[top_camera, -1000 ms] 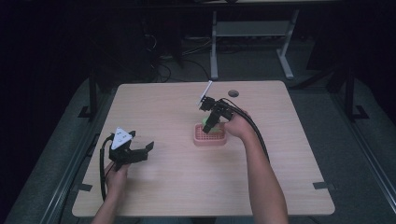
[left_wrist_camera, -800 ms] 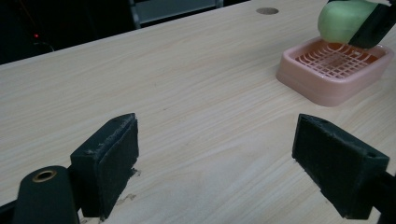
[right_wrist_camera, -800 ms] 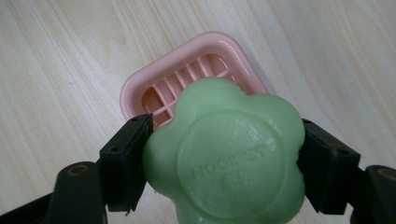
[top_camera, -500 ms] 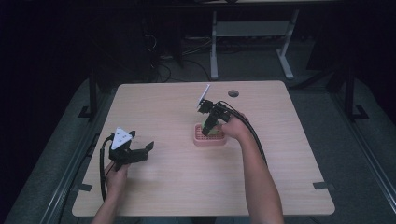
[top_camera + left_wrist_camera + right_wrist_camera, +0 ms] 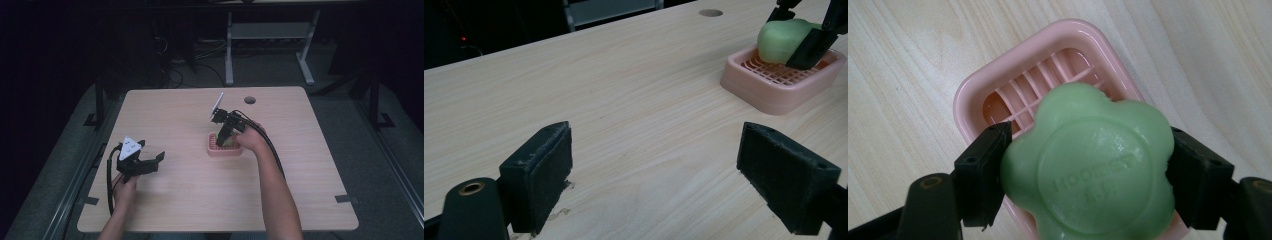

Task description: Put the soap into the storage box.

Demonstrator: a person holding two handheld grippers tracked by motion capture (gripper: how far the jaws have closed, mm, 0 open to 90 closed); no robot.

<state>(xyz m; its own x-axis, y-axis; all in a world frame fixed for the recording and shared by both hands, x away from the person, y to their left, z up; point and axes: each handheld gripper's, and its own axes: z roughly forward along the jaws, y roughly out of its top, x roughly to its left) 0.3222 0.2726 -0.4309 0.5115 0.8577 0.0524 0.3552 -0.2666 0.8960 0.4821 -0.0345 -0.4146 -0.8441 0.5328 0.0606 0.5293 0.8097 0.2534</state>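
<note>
Green flower-shaped soap (image 5: 1088, 167) clenched between right tongs (image 5: 226, 131) directly above pink slotted dish (image 5: 998, 100) | likely slick, stiff, dentable: hold by lobed sides | left tongs (image 5: 669, 175) gaping, empty, over bare bench (image 5: 624, 100), dish well apart

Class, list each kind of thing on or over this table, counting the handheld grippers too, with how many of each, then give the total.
Grippers: 2, the left gripper and the right gripper
Green flower-shaped soap: 1
Pink soap dish: 1
Total: 4
</note>
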